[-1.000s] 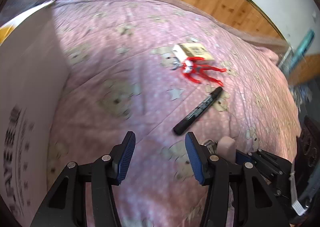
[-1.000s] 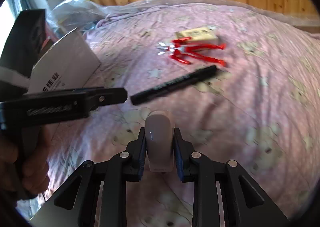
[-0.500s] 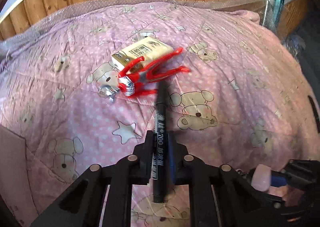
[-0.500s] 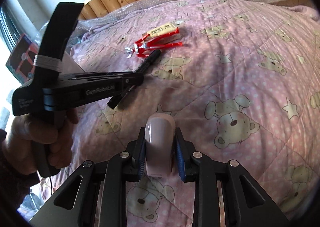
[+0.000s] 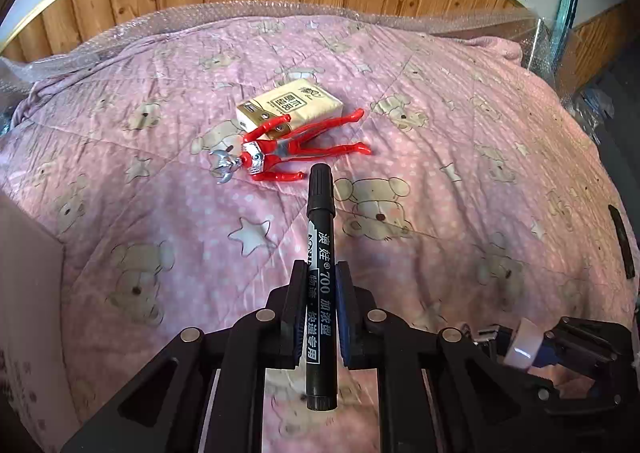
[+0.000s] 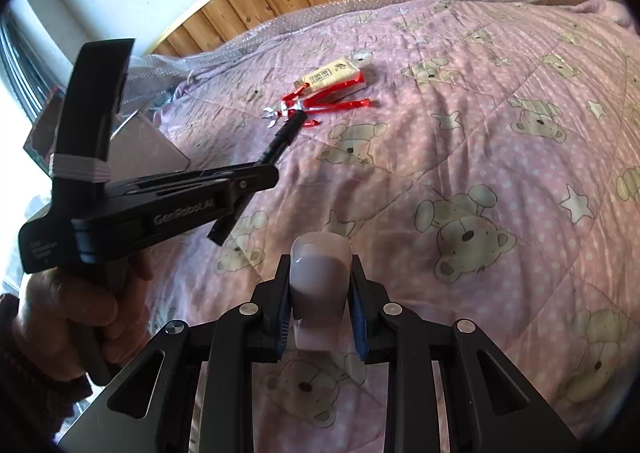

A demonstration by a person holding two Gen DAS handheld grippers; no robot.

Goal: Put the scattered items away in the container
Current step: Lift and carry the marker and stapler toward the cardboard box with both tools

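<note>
Spreading across the whole bed, a pink quilt [image 5: 460, 157] printed with bears is carrying everything, with a cardboard box [image 5: 28, 313] standing at its left edge. The left gripper [image 5: 320, 293] is clamping its fingers tight on a black marker [image 5: 320, 253], holding it clear above the quilt. The right gripper [image 6: 320, 293] is squeezing a pale pink roll [image 6: 318, 289]. Farther back, a red toy figure [image 5: 288, 153] is lying with one limb across a yellow packet [image 5: 296, 105].
</note>
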